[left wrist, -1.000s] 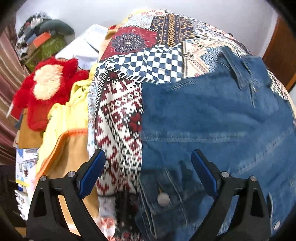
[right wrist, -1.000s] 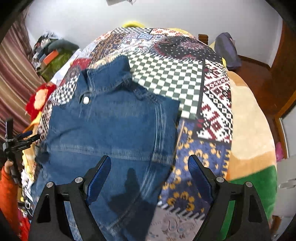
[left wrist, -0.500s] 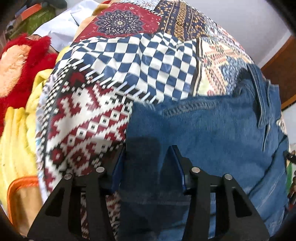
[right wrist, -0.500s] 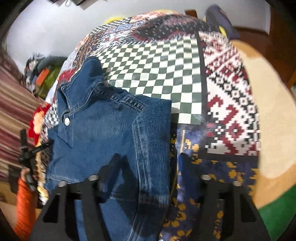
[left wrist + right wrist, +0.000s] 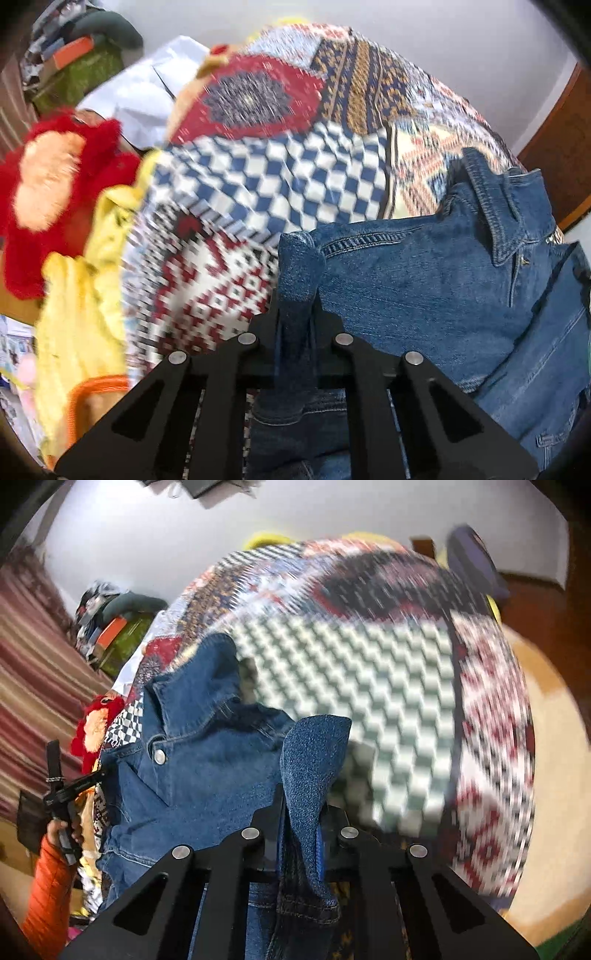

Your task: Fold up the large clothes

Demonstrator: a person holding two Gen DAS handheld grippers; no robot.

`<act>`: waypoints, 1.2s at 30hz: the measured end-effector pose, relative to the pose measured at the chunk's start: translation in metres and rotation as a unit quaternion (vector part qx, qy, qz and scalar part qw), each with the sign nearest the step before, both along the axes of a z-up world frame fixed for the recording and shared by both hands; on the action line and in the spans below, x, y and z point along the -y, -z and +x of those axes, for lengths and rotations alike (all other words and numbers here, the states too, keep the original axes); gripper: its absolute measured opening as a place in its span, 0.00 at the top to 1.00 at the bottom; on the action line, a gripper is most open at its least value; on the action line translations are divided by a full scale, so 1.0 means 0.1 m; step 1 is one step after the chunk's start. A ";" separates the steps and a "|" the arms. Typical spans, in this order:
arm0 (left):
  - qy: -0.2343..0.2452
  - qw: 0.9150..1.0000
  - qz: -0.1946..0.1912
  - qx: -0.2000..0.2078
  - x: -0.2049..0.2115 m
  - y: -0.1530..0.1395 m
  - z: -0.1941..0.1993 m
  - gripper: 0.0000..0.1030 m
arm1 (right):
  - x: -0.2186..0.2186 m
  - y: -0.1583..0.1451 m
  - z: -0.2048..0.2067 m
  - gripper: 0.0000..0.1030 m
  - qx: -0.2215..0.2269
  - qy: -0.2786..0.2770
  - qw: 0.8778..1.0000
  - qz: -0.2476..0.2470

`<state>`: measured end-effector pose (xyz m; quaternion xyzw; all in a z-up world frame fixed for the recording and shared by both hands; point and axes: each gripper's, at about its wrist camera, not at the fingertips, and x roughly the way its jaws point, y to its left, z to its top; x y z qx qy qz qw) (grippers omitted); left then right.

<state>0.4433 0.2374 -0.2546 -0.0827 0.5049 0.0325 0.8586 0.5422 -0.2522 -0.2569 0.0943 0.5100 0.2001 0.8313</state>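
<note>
A blue denim jacket (image 5: 424, 295) lies on a patchwork bedspread (image 5: 277, 184), collar toward the far side. My left gripper (image 5: 295, 310) has its jaws closing, and they pinch a raised fold at the jacket's left edge. In the right wrist view the jacket (image 5: 207, 775) shows its collar and a metal snap button. There my right gripper (image 5: 301, 808) has its jaws closing too, and they grip a fold of denim at the right edge that stands up between them. The fingertips of both are hidden by the cloth.
A red plush toy (image 5: 55, 184), yellow cloth (image 5: 81, 314) and white fabric (image 5: 147, 92) crowd the bed's left side. Boxes and clothes (image 5: 81, 62) are piled in the far left corner. A person's orange sleeve (image 5: 48, 886) shows at the left. A beige blanket (image 5: 554, 775) hangs off the right.
Both grippers went from wide open above the jacket to shut on its left and right edges. Each pinched fold now stands up, and the bedspread behind is blurred with motion.
</note>
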 end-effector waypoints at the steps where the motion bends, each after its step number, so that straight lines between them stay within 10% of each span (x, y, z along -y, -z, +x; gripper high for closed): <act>1: -0.005 1.000 0.008 0.010 -0.03 -0.08 0.00 0.90 | -0.07 -0.07 0.06 0.92 0.010 -0.002 1.000 -0.007; 11: -0.040 0.998 0.043 0.033 -0.34 -0.31 0.29 0.90 | -0.62 -0.40 0.66 0.92 0.092 -0.012 0.995 -0.045; 22: -0.051 0.995 0.083 0.002 -0.31 0.16 0.45 0.78 | -0.60 0.37 0.83 0.91 0.054 -0.015 0.993 -0.104; 36: -0.019 0.992 0.120 -0.036 -0.06 0.16 0.23 0.49 | -0.45 0.33 0.75 0.88 -0.002 -0.016 0.995 -0.101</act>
